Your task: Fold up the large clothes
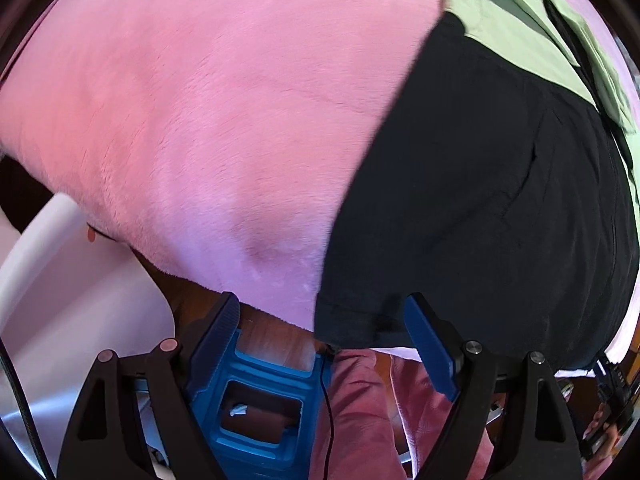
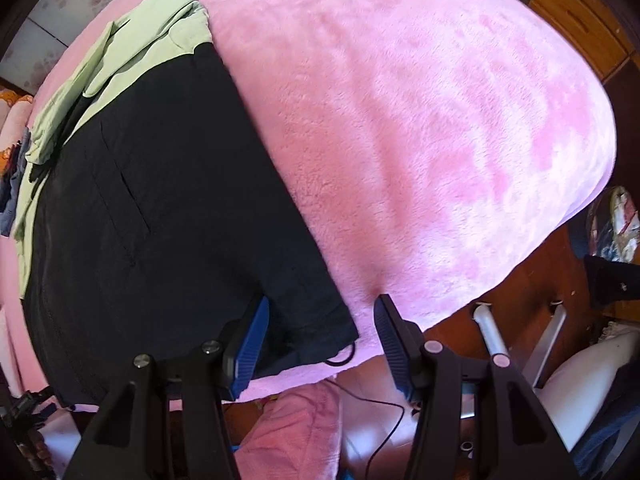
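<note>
Left gripper (image 1: 324, 320): jaws spread, nothing pinched; it points down over the near left corner of the garment's hem.
Right gripper (image 2: 322, 322): jaws apart, holding nothing; the near right hem corner lies between its blue pads (image 2: 252, 340), not squeezed.
Garment: black-and-green jacket (image 2: 160, 200), spread flat on the pink fleece blanket (image 2: 420, 140). Black lower body lies nearest, green upper part (image 2: 132, 52) at the far end.
Long axis: runs away from both grippers, hem near, collar end far.
Key relation: hem edge lies across the line between the two grippers, one corner per hand; neither hand is clearly nearer.
Judgement: likely next is to pinch both corners and carry the hem toward the green end.
Risk: right pads may catch fleece with the cloth.
Below the bed edge: blue stool (image 1: 256, 400).
</note>
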